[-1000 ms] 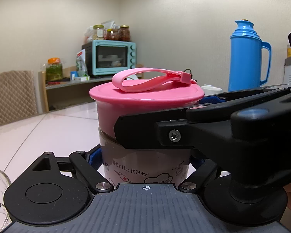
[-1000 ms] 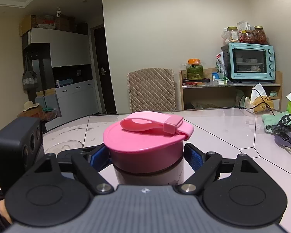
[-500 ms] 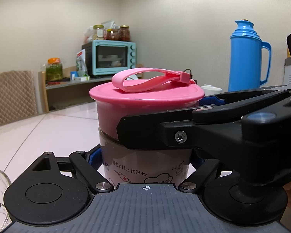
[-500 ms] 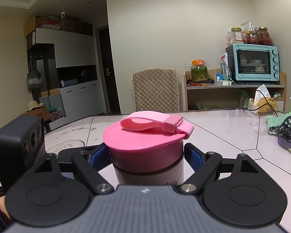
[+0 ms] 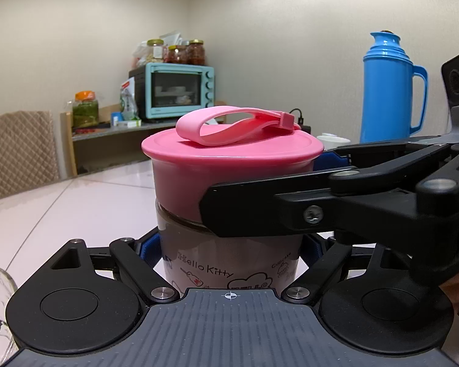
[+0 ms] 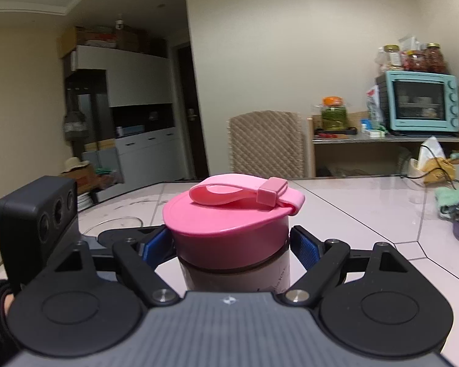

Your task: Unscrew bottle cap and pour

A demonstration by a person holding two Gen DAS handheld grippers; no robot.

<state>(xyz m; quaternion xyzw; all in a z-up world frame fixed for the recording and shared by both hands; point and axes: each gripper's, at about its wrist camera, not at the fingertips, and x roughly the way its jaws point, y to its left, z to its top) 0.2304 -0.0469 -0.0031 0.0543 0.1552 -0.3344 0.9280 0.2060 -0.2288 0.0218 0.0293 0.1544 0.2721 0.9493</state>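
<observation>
Swinging round the pink cap (image 5: 229, 165) since half a second ago, my right gripper (image 6: 231, 244) is turning with it; the room behind has slid sideways in its view, and its black arm is now crossing the cap's right side in the left view. Its blue pads (image 6: 303, 249) are pinching the cap from both sides. Lower down, my left gripper (image 5: 229, 250) is squeezing the bottle (image 5: 229, 260) body, pads (image 5: 148, 249) pressed against it. I am keeping the bottle upright on the white table (image 5: 76, 202), cap on, its strap (image 5: 238, 125) looped across the top. Beyond are standing a blue thermos (image 5: 388, 88) and a teal oven (image 5: 176, 90).
</observation>
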